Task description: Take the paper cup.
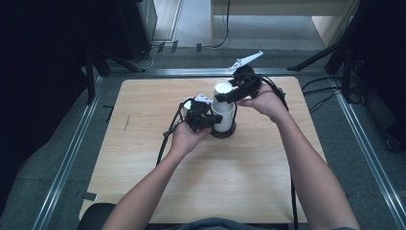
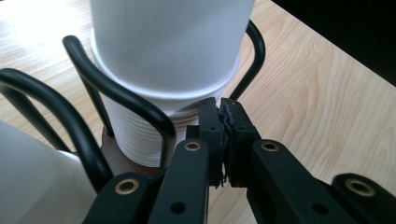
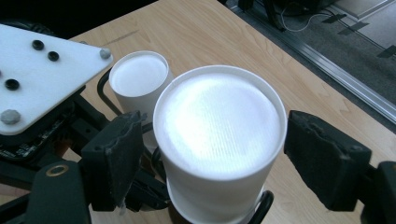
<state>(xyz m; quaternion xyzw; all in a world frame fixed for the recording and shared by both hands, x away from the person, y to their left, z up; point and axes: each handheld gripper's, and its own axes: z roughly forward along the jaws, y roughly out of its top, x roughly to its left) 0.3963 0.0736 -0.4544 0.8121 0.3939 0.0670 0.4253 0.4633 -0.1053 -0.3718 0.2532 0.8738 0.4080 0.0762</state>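
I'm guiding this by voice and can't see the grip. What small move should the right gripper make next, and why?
Probably close the right gripper on the top cup. Its pads stand open on either side of that upside-down cup, apart from its wall, while the left gripper sits shut low beside the cup stack in its wire holder.

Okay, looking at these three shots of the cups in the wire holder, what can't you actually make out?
- High view: the holder's base sits mostly behind the left claw and the cup stack.
- Left claw view: the stack's top is cut off by the upper edge.
- Right claw view: the top cup's inside is washed out by glare; whether the right claw's pads touch it is unclear.
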